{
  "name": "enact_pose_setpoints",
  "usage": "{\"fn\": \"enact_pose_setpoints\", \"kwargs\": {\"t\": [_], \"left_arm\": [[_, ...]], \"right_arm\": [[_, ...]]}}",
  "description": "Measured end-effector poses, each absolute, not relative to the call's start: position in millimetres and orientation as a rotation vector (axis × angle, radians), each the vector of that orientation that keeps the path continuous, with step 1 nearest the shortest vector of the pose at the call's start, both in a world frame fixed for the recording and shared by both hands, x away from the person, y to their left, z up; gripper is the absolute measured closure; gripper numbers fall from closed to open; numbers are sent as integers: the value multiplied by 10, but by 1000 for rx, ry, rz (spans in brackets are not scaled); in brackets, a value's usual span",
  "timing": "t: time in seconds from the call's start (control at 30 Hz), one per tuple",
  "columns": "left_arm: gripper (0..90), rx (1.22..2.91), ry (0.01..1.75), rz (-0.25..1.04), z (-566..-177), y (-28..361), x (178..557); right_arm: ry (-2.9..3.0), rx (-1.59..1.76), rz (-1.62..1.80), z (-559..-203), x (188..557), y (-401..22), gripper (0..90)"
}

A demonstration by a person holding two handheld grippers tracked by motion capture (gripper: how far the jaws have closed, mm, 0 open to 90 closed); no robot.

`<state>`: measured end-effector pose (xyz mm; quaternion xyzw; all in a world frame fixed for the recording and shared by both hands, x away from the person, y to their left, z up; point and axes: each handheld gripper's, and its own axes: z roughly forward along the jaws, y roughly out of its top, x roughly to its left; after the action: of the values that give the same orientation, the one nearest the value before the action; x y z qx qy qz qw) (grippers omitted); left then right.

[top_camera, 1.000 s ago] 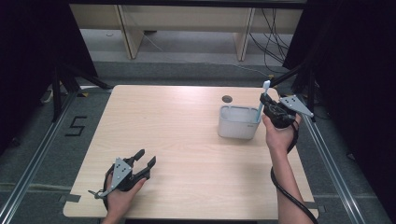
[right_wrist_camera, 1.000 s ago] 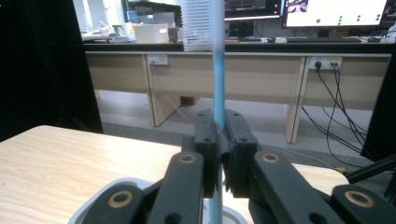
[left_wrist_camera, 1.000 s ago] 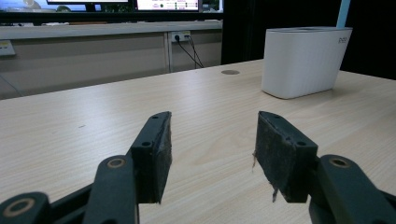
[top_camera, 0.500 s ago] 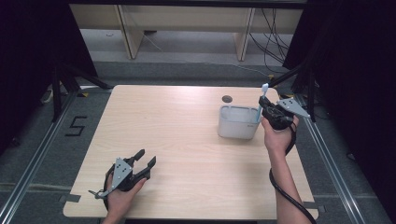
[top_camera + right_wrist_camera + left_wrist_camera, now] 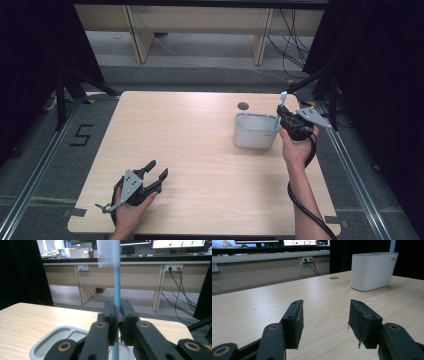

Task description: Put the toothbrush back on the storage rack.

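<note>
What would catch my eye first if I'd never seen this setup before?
Probably the blue toothbrush, held upright with bristles on top, clamped in the right gripper above the white holder near the table's far right. The left gripper rests open at the near left.

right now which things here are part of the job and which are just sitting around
In the job:
- toothbrush, upright, clamped in the right gripper
- white holder, just beside and below that brush

Just there:
- left gripper, jaws apart with nothing between them, resting low at the near table edge
- round dark grommet in the table
</note>
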<state>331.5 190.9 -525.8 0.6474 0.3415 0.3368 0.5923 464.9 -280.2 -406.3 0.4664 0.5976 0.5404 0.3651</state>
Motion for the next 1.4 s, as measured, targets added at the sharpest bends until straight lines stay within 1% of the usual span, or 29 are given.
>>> {"fn": "enact_pose_setpoints", "kwargs": {"t": [0.1,0.2,0.23,0.3,0.4,1.4], "left_arm": [[449,1530,817,781,-5246,1912,3291],[449,1527,823,777,-5247,1911,3290],[450,1499,808,774,-5258,1909,3311],[450,1518,830,772,-5248,1917,3289],[450,1502,795,781,-5258,1908,3315],[451,1499,796,777,-5260,1894,3304]], "right_arm": [[1542,1180,1387,-4098,4646,-2781,856],[1540,1191,1392,-4126,4644,-2780,856],[1538,1197,1386,-4145,4642,-2783,856],[1542,1207,1383,-4148,4639,-2784,856],[1535,1196,1376,-4157,4645,-2790,856],[1553,1237,1362,-4383,4643,-2785,855]]}}
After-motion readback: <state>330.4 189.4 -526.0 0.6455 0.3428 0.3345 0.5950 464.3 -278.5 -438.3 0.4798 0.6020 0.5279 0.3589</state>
